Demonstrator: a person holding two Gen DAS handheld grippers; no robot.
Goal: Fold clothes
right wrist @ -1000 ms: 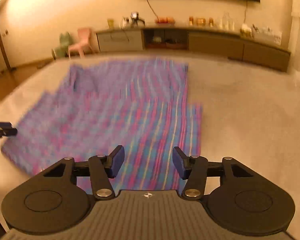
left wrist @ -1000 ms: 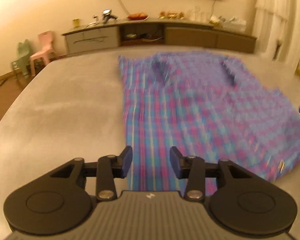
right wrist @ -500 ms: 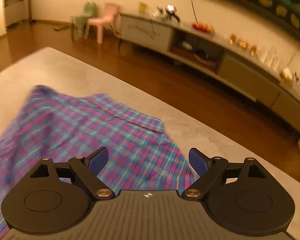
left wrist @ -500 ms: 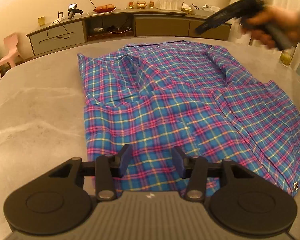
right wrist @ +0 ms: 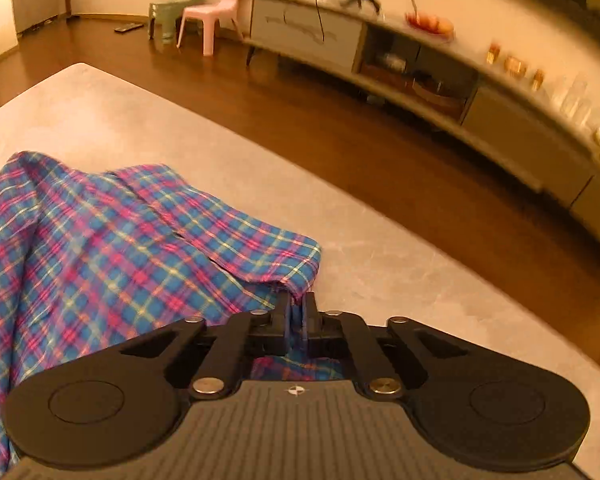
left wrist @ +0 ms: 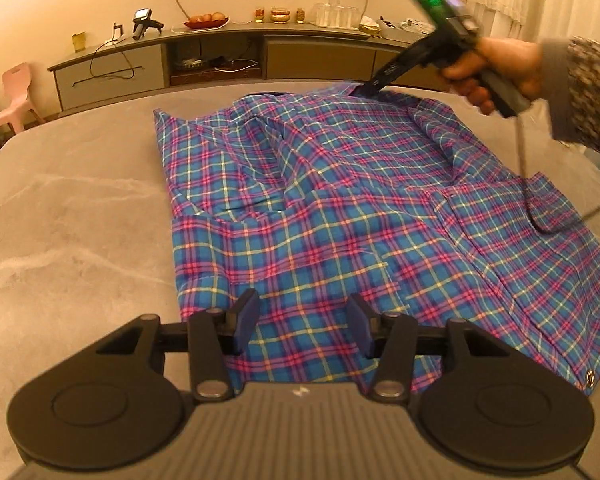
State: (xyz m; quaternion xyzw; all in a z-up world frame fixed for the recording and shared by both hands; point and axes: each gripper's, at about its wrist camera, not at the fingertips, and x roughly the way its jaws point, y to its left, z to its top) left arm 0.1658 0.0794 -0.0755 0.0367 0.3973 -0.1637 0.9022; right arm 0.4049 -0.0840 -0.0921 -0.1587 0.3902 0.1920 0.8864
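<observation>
Left wrist view first: the left claw hangs just above the near hem of the plaid shirt, its jaws wide apart with nothing between them. The shirt lies spread across the grey table, with its left side already turned in over the body and a loose flap still lying out to the right. Farther along the shirt, at its collar end, the right claw reaches down from the person's right hand and meets the cloth there. Beyond the shirt and the table edge stands a long sideboard against the wall, with a pink chair off to its left.

Right wrist view confirms the hold: the right claw has its jaws pressed nearly together on a far corner of the shirt, which bunches up slightly where it is pinched.

Judging from this, the step in hand is taking hold of the two ends of the shirt's right side to fold it over. To do it well, the left claw should drop onto the hem at the matching edge and close on the same layers that the right claw has, not only the top one. Both should then lift together, keep the edge taut between them, and carry it over in one even sweep, so that the crease runs straight and parallel to the shirt's left edge.
</observation>
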